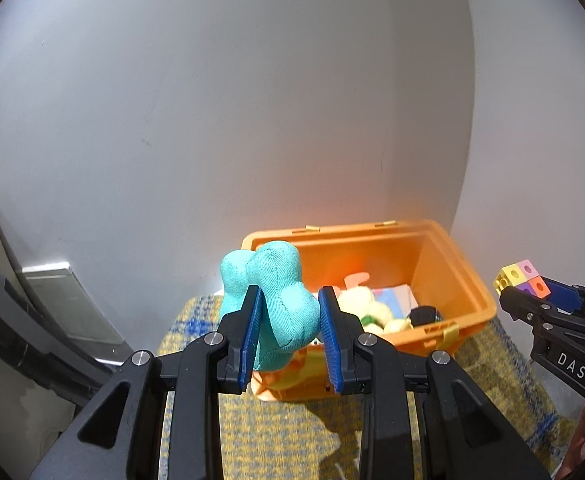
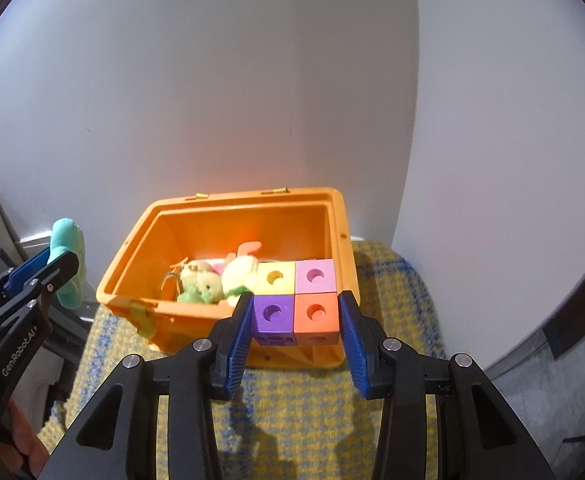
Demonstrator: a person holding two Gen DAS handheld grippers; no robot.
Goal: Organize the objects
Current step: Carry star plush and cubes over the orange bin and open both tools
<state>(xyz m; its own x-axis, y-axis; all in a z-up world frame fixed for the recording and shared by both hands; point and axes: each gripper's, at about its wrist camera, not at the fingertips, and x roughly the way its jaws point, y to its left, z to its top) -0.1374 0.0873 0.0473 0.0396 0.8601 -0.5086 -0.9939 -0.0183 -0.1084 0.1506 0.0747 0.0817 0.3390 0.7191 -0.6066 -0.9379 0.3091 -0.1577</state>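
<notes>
Left tool grips teal plush; right tool grips blocks, seemingly raised.

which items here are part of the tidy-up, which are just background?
Part of the job:
- teal plush toy, in the left gripper
- block cluster, in the right gripper
- orange bin, with stuffed toys already inside

Just there:
- yellow-blue woven cloth under the bin
- white wall

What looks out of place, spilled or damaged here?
Nothing stands out. The orange bin sits upright on the woven mat with plush toys inside; each gripper holds its toy cleanly.
</notes>
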